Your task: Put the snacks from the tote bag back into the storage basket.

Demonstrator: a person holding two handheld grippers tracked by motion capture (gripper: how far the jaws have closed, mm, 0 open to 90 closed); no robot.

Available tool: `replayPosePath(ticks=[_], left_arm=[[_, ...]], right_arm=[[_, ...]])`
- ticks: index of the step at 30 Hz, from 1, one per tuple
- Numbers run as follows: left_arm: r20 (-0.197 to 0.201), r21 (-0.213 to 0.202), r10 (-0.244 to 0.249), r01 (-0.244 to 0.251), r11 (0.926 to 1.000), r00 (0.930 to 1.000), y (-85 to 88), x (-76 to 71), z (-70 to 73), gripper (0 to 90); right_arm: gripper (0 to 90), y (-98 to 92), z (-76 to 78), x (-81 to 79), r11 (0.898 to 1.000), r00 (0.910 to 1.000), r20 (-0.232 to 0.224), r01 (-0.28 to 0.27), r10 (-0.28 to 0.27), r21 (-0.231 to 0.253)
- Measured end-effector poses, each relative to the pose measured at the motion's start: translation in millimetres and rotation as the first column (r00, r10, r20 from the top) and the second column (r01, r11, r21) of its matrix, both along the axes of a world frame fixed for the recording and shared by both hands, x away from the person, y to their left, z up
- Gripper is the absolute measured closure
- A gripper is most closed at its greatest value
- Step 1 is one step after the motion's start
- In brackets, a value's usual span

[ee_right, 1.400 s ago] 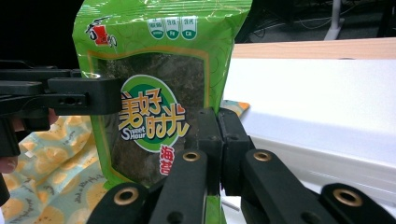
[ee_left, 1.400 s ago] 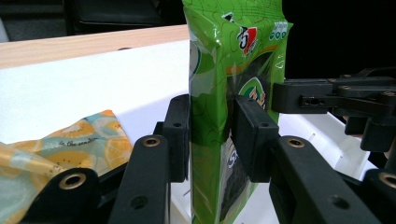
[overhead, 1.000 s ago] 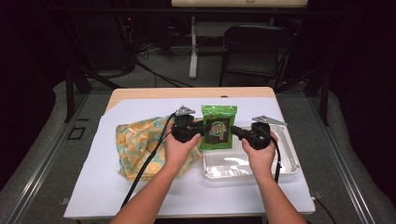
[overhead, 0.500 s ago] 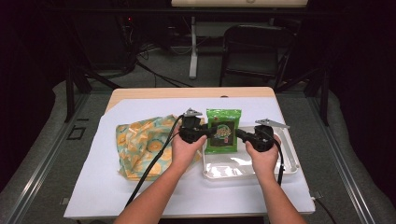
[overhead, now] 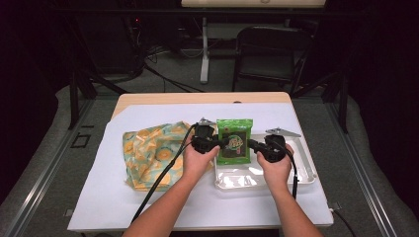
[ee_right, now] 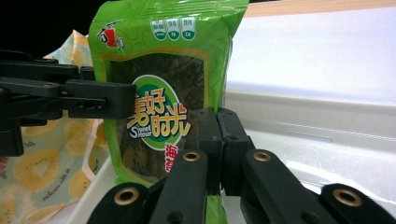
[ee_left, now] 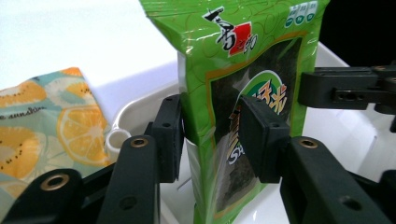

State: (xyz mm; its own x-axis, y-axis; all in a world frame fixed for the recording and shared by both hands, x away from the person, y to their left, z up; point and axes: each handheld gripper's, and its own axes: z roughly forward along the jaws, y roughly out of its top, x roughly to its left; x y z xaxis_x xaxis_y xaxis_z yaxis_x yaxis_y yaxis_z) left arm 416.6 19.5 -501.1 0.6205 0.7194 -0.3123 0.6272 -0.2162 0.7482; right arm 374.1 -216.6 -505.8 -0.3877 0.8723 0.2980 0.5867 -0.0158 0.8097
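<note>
A green seaweed snack packet (overhead: pixel 234 140) (ee_left: pixel 243 60) (ee_right: pixel 168 56) stands upright over the left end of a white tray (overhead: pixel 306 168). My left gripper (overhead: pixel 223 143) (ee_left: pixel 212 135) reaches in from the packet's left side. Its jaws have just been opening, with the packet's edge between them, one pad behind it and one in front, and no squeeze shows. My right gripper (overhead: pixel 251 144) (ee_right: pixel 218 140) comes from the right, shut on the packet's other edge low down. In the right gripper view the left gripper (ee_right: pixel 93 100) crosses the packet's front.
A cloth printed with orange and kiwi slices (overhead: pixel 153 153) (ee_left: pixel 46 126) lies left of the tray on the white table cover (overhead: pixel 113 197). The tray's inside (ee_right: pixel 327 163) is bare to the right of the packet. Beyond the table stand dark frames and a chair.
Both hands have come down and a little toward the person with the packet, so it now sits lower over the tray. The left jaws stand wider.
</note>
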Motion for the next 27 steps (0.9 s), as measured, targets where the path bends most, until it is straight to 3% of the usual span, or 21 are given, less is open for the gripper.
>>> replayPosePath(ticks=[8, 27], left_arm=[[-0.018, 0.013, -0.001, 0.002, 0.9999, 0.9998, -0.3, 0.8, -2.3, 57.0], [-0.025, 0.002, 0.011, -0.011, 0.9999, 0.9996, 3.0, 2.3, -1.8, 54.6]], right_arm=[[89.8, 3.2, -3.3, -0.4, 1.0, 1.0, 0.008, 0.005, -0.005, -0.013], [89.9, 4.2, -7.9, 1.0, 1.0, 0.9999, 0.002, 0.01, -0.01, -0.018]])
